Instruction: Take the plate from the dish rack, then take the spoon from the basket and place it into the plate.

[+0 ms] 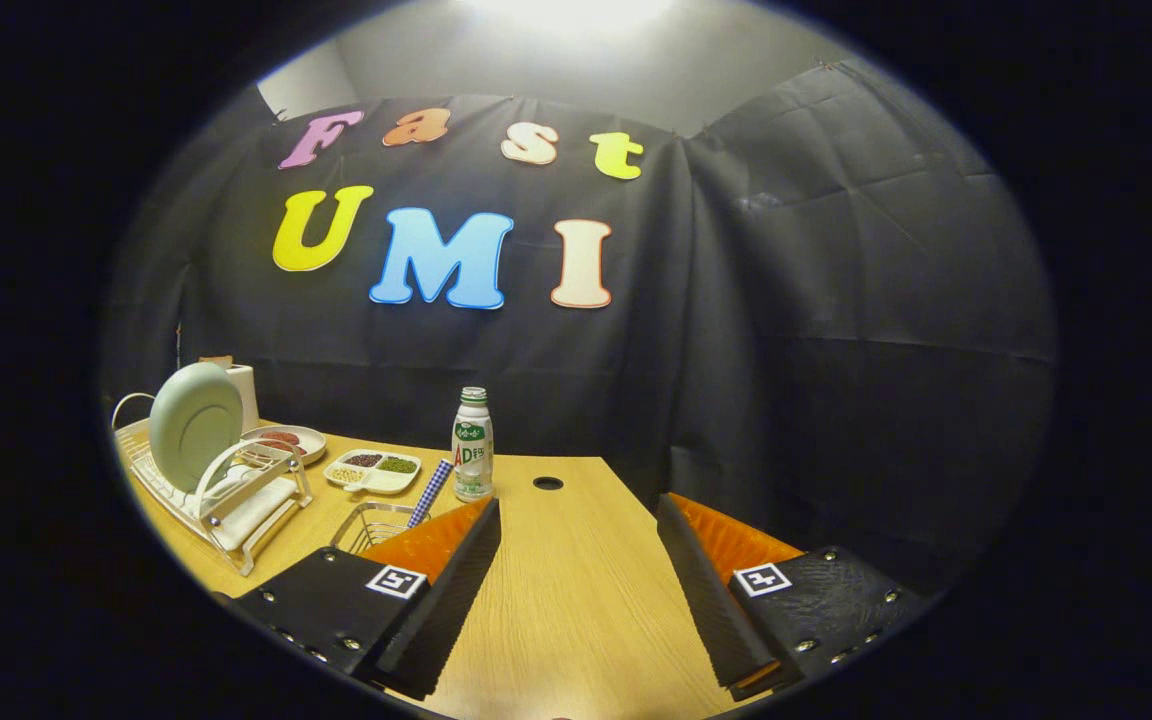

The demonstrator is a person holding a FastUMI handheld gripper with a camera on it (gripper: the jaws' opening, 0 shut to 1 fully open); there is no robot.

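**Tongs open over the desk, plate still racked**

Nearest the camera, the tongs [579, 590] stood with their two fingers well apart at the bottom of the frame, holding nothing, bare desk [576, 620] showing between them.

One pale green plate [196, 425] stood on edge in the single white dish rack [226, 500] at the left of the frame, well beyond the left finger. One wire basket [373, 527] sat just ahead of that finger, partly hidden behind it, and one checked handle (probably the spoon [430, 492], though its bowl was hidden) leaned up out of it.

By the look of it, the first step had not yet begun: the plate was untouched in the rack. The next move would call for swinging the tongs left and forward toward the rack, lining the open fingers up on the plate's rim, closing on it and lifting it clear of the wires without dragging the rack along.

Also on the desk, toward the middle left of the frame: one white bottle [473, 445] with a green cap, one divided snack tray [373, 470] with three fillings, and one small dish [286, 440] behind the rack. One dark round hole [548, 483] showed in the desktop, right of the bottle.
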